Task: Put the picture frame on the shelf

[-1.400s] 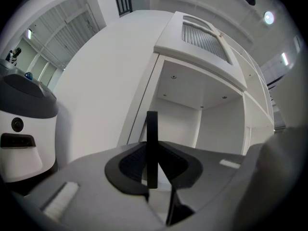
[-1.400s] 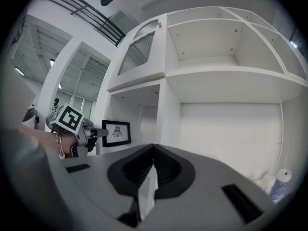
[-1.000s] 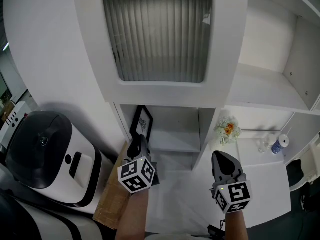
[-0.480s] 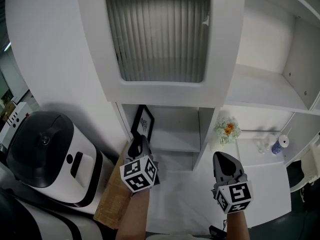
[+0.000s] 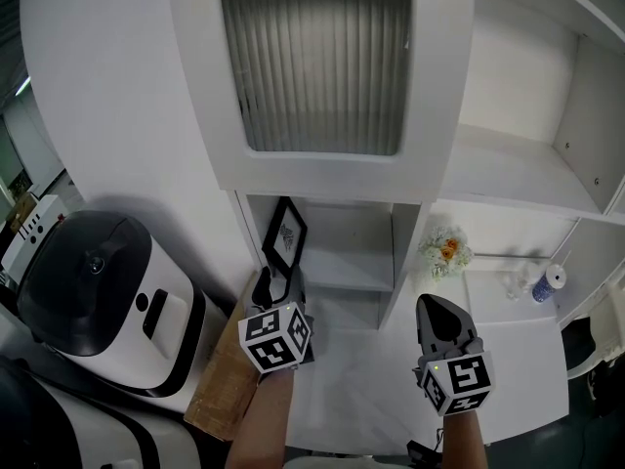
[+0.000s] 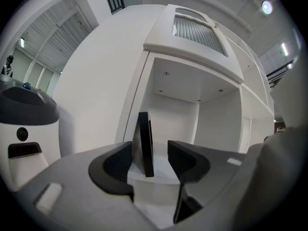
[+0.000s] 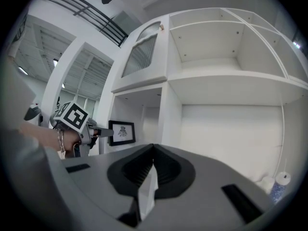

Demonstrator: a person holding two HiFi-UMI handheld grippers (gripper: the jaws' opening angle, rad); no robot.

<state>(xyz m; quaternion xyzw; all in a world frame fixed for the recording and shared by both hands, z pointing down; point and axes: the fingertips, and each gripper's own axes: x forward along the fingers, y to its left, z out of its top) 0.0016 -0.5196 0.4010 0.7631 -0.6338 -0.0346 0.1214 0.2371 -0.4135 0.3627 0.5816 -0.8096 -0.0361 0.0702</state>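
Ahead of the left gripper (image 5: pixel 274 283), head view: picture frame (image 5: pixel 284 234) stands upright on the shelf (image 5: pixel 356 279) of the lower compartment, near its left wall, just beyond the fingertips. Right gripper (image 5: pixel 441 313) hangs well apart to the right, short of the shelving. Left gripper view: jaws have just been opening; frame (image 6: pixel 144 146) sits edge-on between them, close to the left jaw with a clear gap to the right jaw, so nothing clamps it. Its lower edge appears to rest on the shelf board; contact with the left pad cannot be told. Right gripper view: own jaws pressed together, nothing between; frame (image 7: pixel 121 132) shows at the tip of the left gripper (image 7: pixel 98 133), face outward. Judgement: release made, placement essentially done; what remains is backing the left claw straight out without tipping the frame.
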